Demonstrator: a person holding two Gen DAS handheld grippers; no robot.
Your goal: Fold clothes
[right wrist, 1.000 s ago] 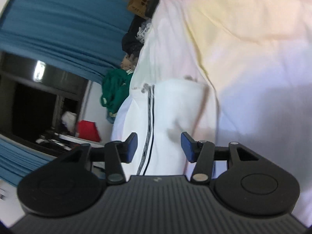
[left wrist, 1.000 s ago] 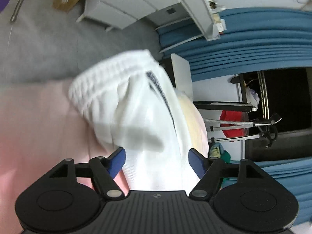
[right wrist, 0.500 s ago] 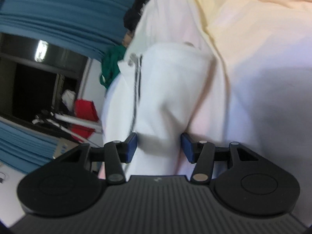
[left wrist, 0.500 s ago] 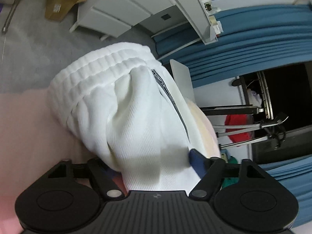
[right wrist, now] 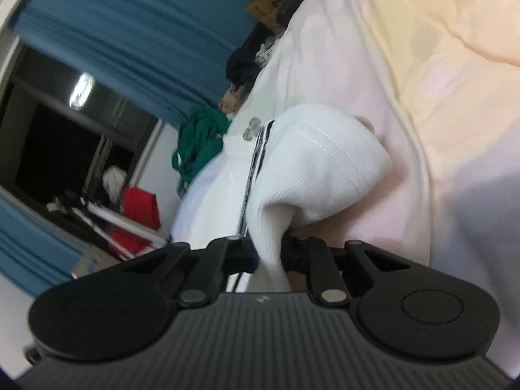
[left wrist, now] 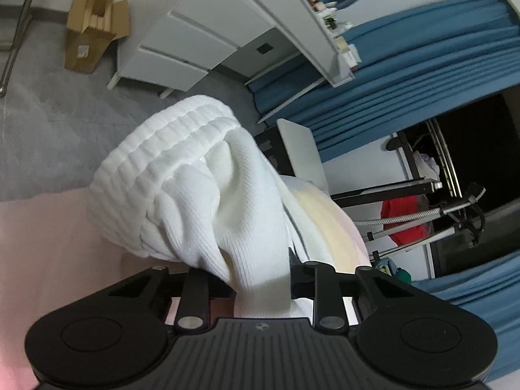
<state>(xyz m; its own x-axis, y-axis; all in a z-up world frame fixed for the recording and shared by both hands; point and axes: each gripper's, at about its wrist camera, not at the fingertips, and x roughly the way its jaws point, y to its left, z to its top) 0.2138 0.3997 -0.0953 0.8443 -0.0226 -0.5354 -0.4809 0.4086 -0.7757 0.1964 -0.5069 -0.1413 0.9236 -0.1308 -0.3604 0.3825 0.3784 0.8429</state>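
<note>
White ribbed shorts (left wrist: 195, 195) with an elastic waistband and a black side stripe lie on a pale pink and yellow sheet (left wrist: 48, 243). In the left wrist view my left gripper (left wrist: 260, 279) has its jaws closing on a bunched fold near the waistband, and the cloth fills the gap. In the right wrist view my right gripper (right wrist: 271, 256) has its jaws closing on a thin fold of the same white shorts (right wrist: 312, 169) near the hemmed leg end, pinching it tight. The pads of both grippers are hidden by fabric.
The sheet (right wrist: 438, 97) spreads to the right in the right wrist view. Past its edge are a grey floor (left wrist: 48, 113), a white drawer unit (left wrist: 182, 42), a cardboard box (left wrist: 91, 29), blue curtains (left wrist: 406, 74), a green garment (right wrist: 198, 139) and something red (right wrist: 139, 208).
Both grippers moved in over the shorts and closed from wide open onto folds of the white fabric. The cloth now bunches up between the fingers of each.
</note>
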